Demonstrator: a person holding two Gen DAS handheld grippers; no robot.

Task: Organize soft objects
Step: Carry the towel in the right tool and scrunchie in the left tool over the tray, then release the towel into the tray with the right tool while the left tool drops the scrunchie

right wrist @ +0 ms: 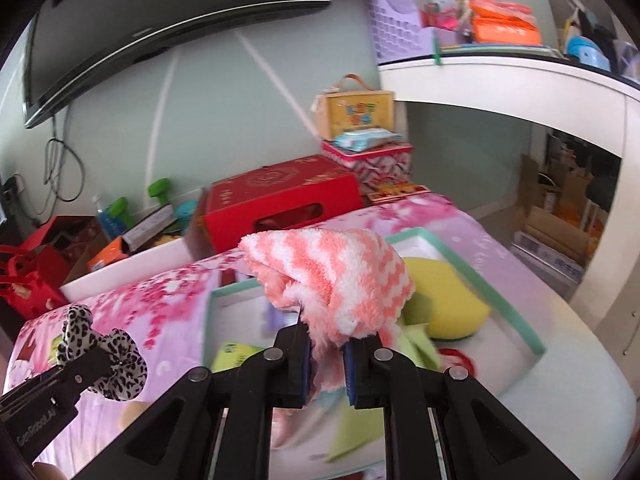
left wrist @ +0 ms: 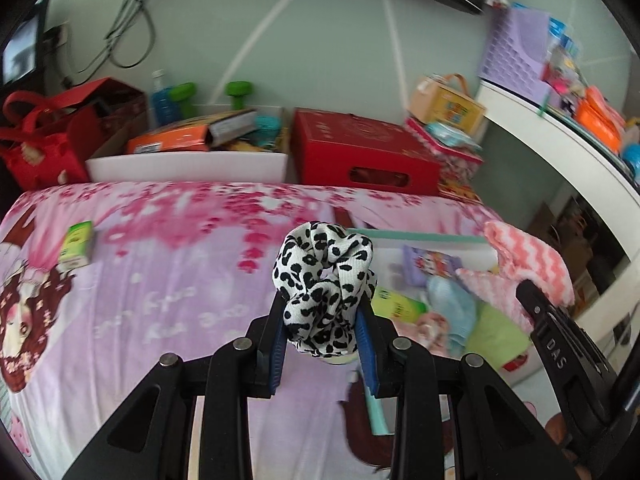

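Two grippers: each is closed on a soft item, held above the bedspread (left wrist: 168,300).
Left gripper (left wrist: 324,316): clamped on the spotted scrunchie (left wrist: 324,276), frame centre.
Right gripper (right wrist: 326,344): pinched on the pink striped cloth (right wrist: 332,276).
Tray (right wrist: 500,284): lower right, directly under the right gripper, which is judged nearer.
Room: open bedspread at left; tray already crowded.

Black left hand-held gripper (left wrist: 324,320), blue finger pads (left wrist: 366,356), silver pivot pins, white "DAS" lettering on right hand-held gripper (right wrist: 326,350)
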